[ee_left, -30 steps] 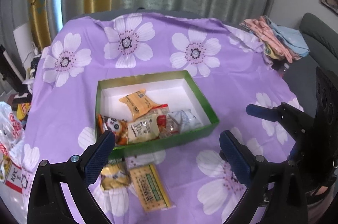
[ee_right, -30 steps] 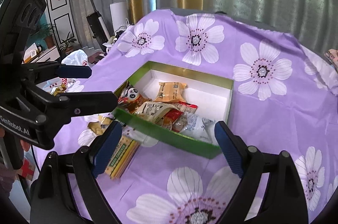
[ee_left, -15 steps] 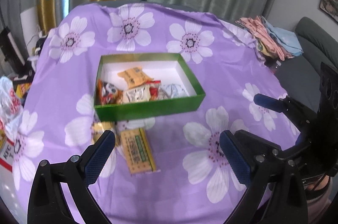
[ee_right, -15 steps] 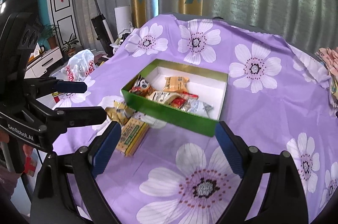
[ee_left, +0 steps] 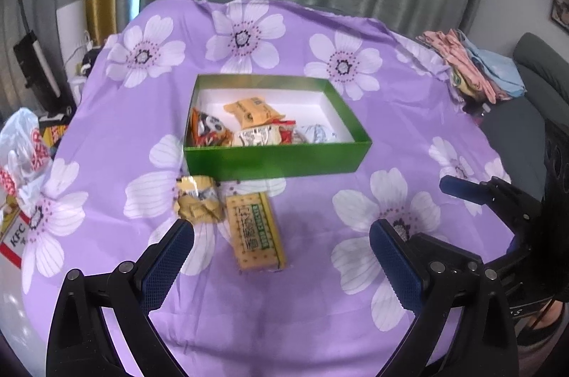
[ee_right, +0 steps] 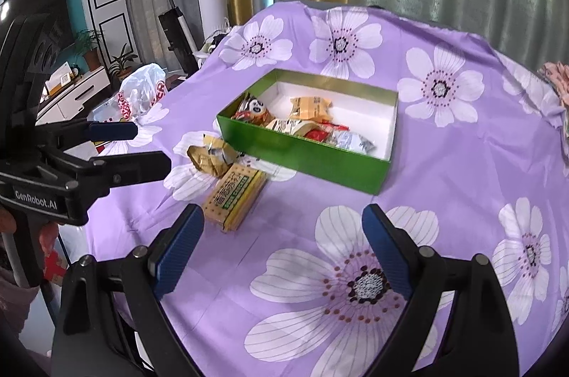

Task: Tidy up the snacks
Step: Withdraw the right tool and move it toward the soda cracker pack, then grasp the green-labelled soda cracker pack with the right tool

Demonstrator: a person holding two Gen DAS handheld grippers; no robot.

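A green box (ee_left: 277, 160) (ee_right: 320, 160) with a white inside stands in the middle of the purple flowered cloth and holds several snack packets (ee_left: 249, 124) (ee_right: 306, 124). In front of it on the cloth lie a crumpled gold packet (ee_left: 197, 199) (ee_right: 209, 156) and a flat yellow-green cracker pack (ee_left: 254, 231) (ee_right: 236, 194). My left gripper (ee_left: 281, 242) is open and empty, above the cloth just short of the cracker pack; it also shows in the right wrist view (ee_right: 142, 145). My right gripper (ee_right: 282, 242) is open and empty, to the right of the cracker pack.
The table's cloth (ee_left: 409, 128) falls off at the edges. Folded clothes (ee_left: 473, 67) lie at the far right. A white and red plastic bag (ee_left: 25, 145) (ee_right: 142, 92) sits left of the table. Curtains hang behind.
Both grippers have drawn back from the box and risen; the box and the two loose packs now sit farther ahead. Both stay open.
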